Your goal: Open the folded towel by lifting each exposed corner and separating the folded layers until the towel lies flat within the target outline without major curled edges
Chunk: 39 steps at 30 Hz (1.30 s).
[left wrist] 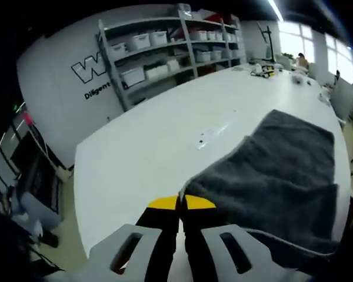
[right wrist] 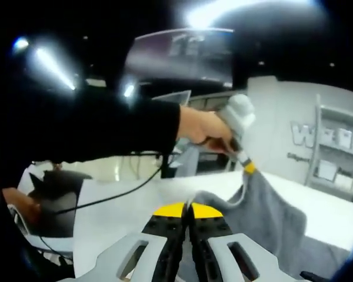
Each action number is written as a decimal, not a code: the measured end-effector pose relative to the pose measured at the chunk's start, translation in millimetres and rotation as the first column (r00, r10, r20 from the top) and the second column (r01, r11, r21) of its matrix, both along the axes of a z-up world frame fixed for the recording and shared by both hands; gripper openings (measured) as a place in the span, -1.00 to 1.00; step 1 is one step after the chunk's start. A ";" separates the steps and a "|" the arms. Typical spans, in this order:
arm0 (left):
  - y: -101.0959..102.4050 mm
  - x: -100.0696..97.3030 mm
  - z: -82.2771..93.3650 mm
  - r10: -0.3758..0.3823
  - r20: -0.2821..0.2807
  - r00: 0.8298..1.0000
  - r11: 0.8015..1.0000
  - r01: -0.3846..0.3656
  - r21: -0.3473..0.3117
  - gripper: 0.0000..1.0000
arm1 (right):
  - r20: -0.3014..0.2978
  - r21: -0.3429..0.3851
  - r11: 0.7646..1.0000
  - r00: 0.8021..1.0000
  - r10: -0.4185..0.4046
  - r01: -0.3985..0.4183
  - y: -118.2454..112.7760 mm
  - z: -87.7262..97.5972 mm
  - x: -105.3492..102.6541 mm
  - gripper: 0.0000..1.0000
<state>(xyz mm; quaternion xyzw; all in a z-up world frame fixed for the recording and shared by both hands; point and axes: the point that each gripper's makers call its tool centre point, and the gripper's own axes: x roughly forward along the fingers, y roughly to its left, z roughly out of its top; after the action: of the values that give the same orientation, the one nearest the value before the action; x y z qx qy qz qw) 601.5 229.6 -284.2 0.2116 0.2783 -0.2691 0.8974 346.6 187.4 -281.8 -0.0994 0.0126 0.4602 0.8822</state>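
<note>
White table (left wrist: 141, 147) carries the grey towel (left wrist: 282, 170), an edge clamped in the closed fingers of each of the left gripper (left wrist: 181, 202) and right gripper (right wrist: 188, 210); both are best lifted evenly so layers separate without curling.

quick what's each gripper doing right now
Left gripper: shut on the towel edge.
Right gripper: shut on the towel's edge.

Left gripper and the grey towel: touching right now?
Touching. In the right gripper view the left gripper pinches the grey towel, lifting its corner off the white table.
</note>
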 end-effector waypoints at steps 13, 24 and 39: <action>38.0 -4.8 0.2 0.044 0.009 0.999 0.998 -0.044 0.034 -0.98 | 0.004 0.004 0.999 0.999 0.043 -0.043 22.5 0.8 -1.0 -1.00; 49.3 -14.6 -7.6 0.038 -0.007 0.999 0.997 -0.037 0.063 -0.98 | 0.034 -0.094 0.990 0.994 0.107 -0.103 43.2 7.5 -9.6 -1.00; 85.5 -29.3 -12.5 0.066 -0.010 0.998 0.993 -0.065 0.099 -0.98 | 0.060 -0.137 0.976 0.982 0.181 -0.171 82.8 17.5 -16.4 -1.00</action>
<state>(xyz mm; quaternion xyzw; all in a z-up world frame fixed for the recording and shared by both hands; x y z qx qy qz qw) 572.2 315.0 -296.7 0.2446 0.3041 -0.2267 0.8923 330.1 270.2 -264.3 -0.1743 0.0020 0.5309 0.8293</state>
